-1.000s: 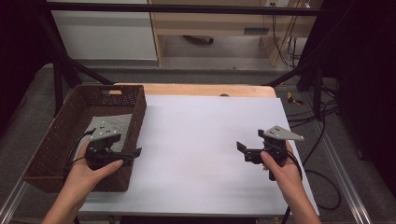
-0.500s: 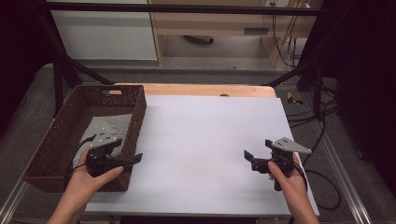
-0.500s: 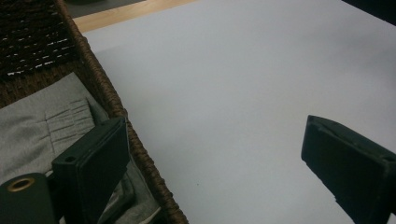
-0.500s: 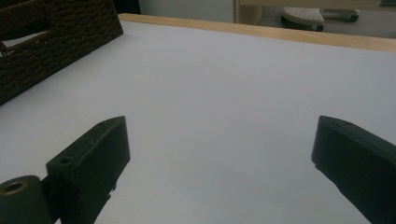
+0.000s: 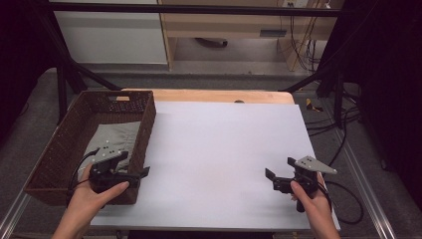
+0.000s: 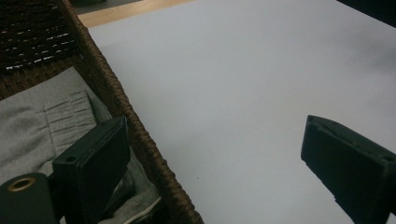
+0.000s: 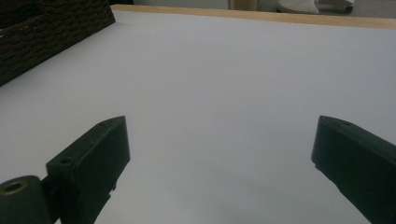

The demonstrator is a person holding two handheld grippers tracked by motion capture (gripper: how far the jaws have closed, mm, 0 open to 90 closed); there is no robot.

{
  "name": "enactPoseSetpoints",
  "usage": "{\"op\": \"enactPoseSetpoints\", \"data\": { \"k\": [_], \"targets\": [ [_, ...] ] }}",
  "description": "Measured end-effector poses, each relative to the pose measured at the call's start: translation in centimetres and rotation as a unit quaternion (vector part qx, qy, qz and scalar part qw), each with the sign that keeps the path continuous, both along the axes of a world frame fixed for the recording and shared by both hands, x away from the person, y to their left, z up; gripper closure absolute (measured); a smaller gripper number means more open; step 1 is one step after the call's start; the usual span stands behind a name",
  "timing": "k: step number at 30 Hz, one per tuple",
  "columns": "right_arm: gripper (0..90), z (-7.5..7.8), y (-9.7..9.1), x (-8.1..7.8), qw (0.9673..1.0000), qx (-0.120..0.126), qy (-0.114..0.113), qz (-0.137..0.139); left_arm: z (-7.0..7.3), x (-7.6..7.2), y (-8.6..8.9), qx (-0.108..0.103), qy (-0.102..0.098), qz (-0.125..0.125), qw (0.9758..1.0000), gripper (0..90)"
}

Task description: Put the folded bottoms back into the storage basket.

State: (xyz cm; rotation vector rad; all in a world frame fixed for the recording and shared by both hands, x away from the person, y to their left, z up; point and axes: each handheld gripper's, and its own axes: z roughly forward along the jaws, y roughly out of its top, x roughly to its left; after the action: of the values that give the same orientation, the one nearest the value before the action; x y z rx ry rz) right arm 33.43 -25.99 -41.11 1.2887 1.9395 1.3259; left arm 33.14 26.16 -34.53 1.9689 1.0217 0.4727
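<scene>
Woven wicker basket, folded grey cloth, smooth white tabletop

Each black claw carries blocky jaws, a grey three-cornered plate and a trailing black cable.

Two hands are coming in from the near edge, a left hand and a right hand. They are holding two grippers, the left gripper and the right gripper, one apiece. One wicker basket is sitting on the one table. One grey cloth is lying inside the basket.
</scene>
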Motion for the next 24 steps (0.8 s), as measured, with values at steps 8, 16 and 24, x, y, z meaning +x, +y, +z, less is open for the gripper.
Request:
{"op": "enactPoseSetpoints", "data": {
  "k": [8,16,24],
  "targets": [
    [4.9,-0.6,0.2,-0.3,1.0000,0.001,-0.002,0.002,-0.3,-0.2,0.2,-0.002,-0.004,0.004,1.0000,8.0],
    [4.9,-1.0,0.5,-0.4,1.0000,0.001,-0.003,0.008,-0.7,-0.5,0.6,-0.006,-0.002,0.009,0.9999,7.5],
    [4.9,-1.2,0.9,-0.4,0.9999,0.002,-0.005,0.013,-1.0,-0.6,0.7,-0.006,-0.003,0.006,1.0000,7.5]
  ]
}}
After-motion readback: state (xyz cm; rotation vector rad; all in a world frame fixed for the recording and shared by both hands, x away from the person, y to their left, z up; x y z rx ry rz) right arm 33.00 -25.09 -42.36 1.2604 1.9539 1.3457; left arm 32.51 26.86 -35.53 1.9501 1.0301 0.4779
